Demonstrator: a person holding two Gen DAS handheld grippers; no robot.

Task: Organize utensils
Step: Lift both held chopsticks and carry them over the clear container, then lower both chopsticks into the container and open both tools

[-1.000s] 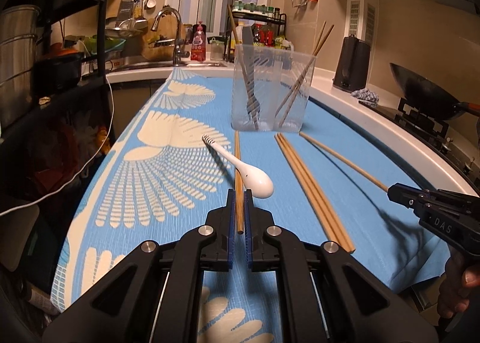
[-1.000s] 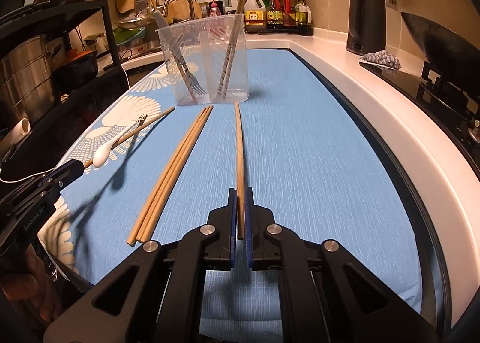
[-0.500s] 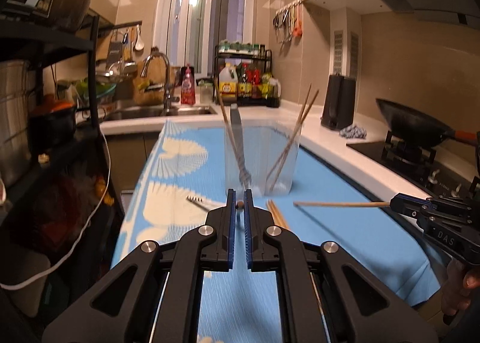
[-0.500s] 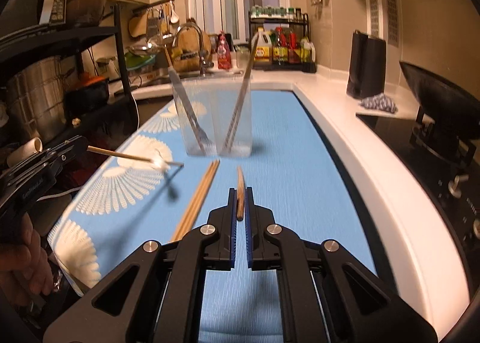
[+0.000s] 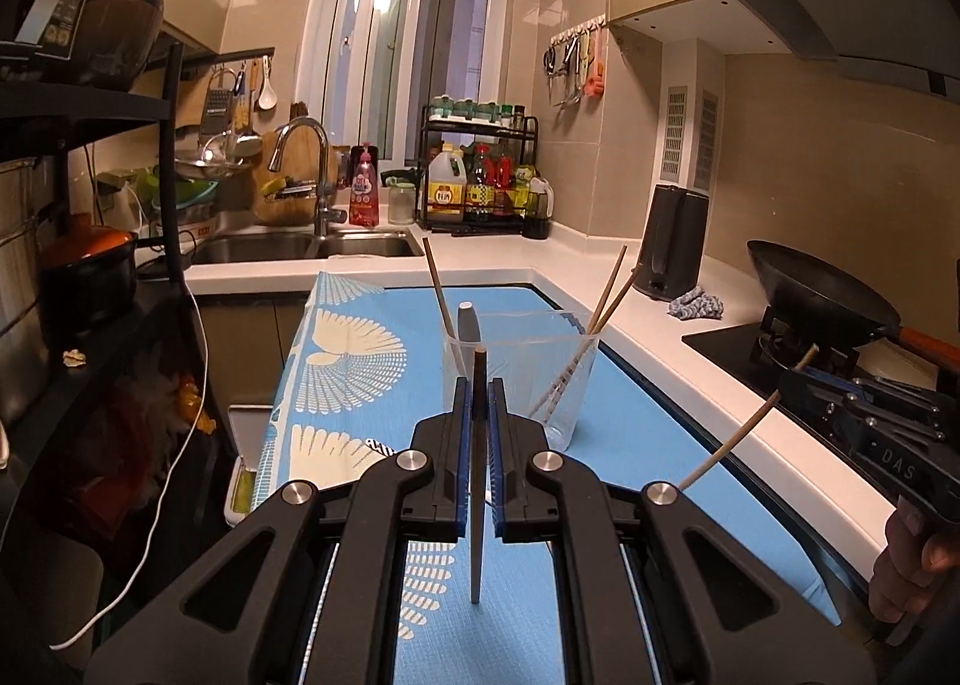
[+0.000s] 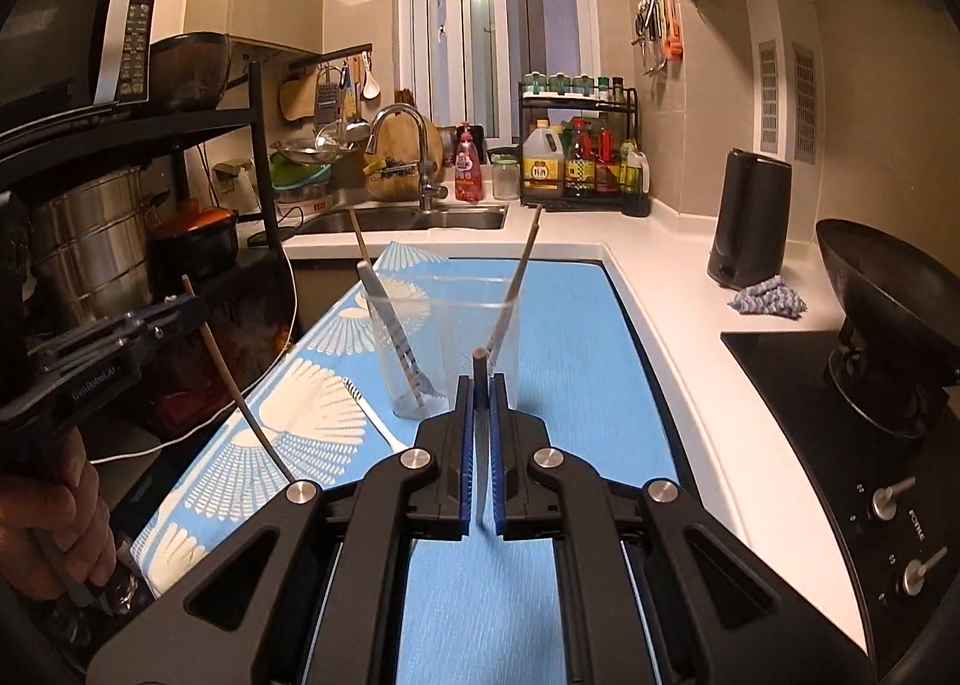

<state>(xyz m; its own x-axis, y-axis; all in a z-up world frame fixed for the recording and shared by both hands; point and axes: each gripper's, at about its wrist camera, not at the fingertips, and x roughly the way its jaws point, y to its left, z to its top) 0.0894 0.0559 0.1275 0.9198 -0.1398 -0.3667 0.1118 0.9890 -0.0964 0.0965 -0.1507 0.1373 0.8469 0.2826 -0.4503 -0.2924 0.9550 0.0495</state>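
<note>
Lifted off the blue cloth (image 5: 648, 445) since the earlier frame, left gripper (image 5: 479, 403) clamped on one chopstick (image 5: 477, 505), right gripper (image 6: 479, 403) pinching another chopstick (image 6: 482, 481), both raised near the clear cup (image 6: 444, 325) holding fork (image 6: 396, 343) and sticks.

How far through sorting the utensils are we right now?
Done: a fork and some chopsticks already stand in the clear cup. In hand: left gripper and right gripper each clamp one chopstick. Left: the white spoon lies on the blue mat.
</note>
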